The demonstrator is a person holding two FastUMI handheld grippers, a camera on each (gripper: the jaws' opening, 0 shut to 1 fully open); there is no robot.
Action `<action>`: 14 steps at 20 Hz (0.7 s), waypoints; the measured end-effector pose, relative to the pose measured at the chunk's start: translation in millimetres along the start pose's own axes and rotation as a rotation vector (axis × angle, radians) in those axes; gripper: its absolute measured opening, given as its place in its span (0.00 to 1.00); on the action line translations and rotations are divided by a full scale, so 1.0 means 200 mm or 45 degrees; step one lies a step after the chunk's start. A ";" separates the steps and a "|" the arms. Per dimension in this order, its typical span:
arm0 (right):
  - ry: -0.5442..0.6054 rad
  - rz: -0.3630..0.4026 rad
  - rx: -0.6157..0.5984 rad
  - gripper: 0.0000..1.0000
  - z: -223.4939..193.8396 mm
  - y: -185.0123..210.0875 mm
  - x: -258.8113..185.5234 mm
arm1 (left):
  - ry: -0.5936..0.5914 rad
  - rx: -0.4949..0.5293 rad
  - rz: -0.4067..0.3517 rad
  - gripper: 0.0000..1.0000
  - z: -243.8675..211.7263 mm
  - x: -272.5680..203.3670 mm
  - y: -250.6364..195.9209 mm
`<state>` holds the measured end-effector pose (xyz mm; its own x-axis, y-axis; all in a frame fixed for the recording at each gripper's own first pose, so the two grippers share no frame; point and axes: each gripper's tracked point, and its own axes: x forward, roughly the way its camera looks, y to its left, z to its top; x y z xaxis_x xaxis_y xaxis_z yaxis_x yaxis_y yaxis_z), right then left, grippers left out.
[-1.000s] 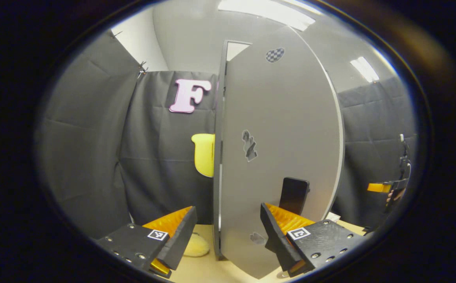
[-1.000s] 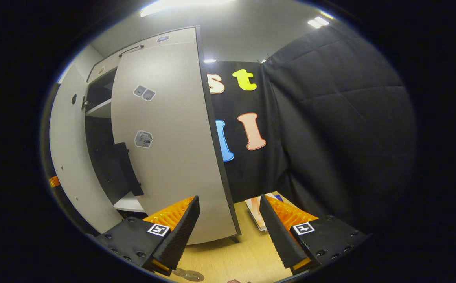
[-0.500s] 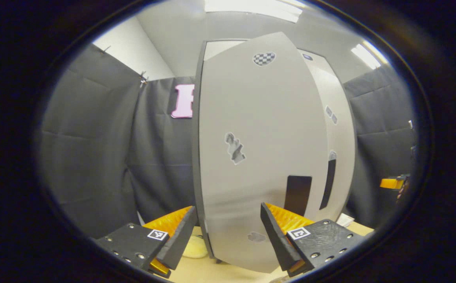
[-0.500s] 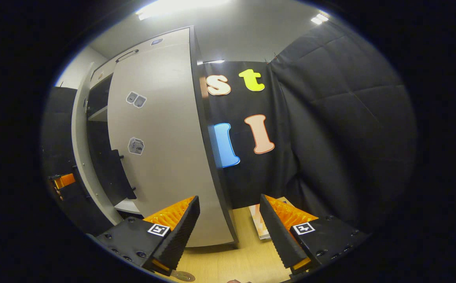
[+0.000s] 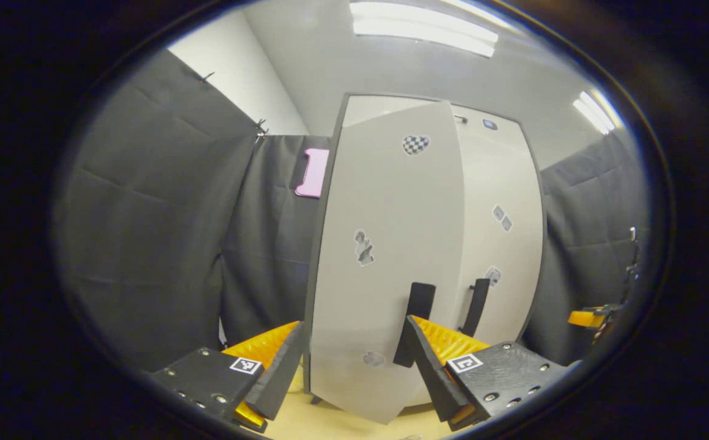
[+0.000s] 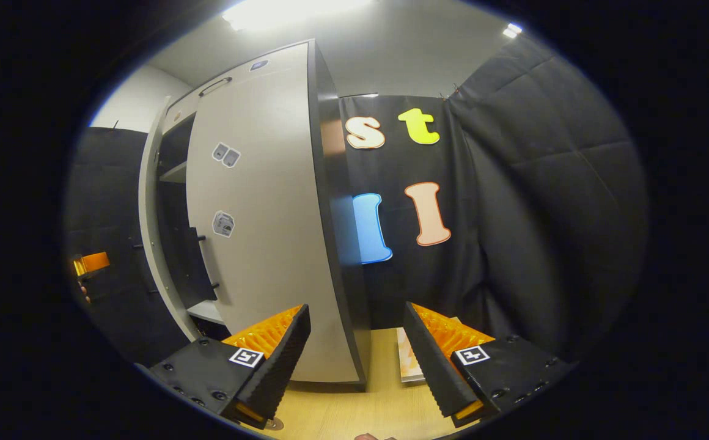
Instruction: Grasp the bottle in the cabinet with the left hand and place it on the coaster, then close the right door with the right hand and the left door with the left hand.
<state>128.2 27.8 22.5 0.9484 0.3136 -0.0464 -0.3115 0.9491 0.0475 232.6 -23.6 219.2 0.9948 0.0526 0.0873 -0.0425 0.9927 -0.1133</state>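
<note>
A pale wooden table [image 6: 354,409] runs along the foot of the black cloth wall [image 6: 532,201]. A flat printed card [image 6: 408,360] lies on it near the wall. Ceiling lights [image 5: 422,27] glow overhead, with a white wall [image 5: 250,85] behind the cloth.

The left door [image 5: 385,263] is pale grey with a dark edge, at the centre of the left gripper view. Near its top sits a black-and-white chequered sticker [image 5: 415,144], and a grey-and-black sticker [image 5: 363,247] lies mid-panel. Its handle [image 5: 414,322] is black. The right door [image 6: 263,232], left of centre in the right gripper view, is the same pale grey with a dark edge and carries two small grey stickers [image 6: 227,154] in its upper part. The cabinet interior [image 6: 174,238] at the left of that view is dark. The tabletop [image 6: 354,409] along the bottom is light wood-grain yellow. The ceiling [image 5: 391,73] at the top is grey-white.
</note>
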 end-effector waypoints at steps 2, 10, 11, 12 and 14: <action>-0.019 0.003 -0.008 0.98 0.02 0.01 -0.02 | -0.001 -0.001 0.027 0.94 0.03 -0.11 0.07; -0.030 -0.051 0.008 0.98 0.03 0.13 -0.15 | 0.016 0.011 0.027 0.94 0.04 -0.35 0.34; -0.026 -0.058 0.012 0.98 0.01 0.15 -0.17 | 0.010 0.019 0.011 0.94 0.04 -0.37 0.36; -0.026 -0.066 0.014 0.98 0.00 0.17 -0.20 | 0.003 0.026 -0.010 0.94 0.03 -0.39 0.36; -0.020 -0.081 -0.001 0.98 -0.05 0.21 -0.23 | -0.004 0.030 -0.039 0.94 -0.01 -0.44 0.39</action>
<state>70.1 53.3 15.8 0.9670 0.2525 -0.0339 -0.2509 0.9670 0.0444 142.0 49.9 201.1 0.9954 0.0225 0.0934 -0.0143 0.9961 -0.0874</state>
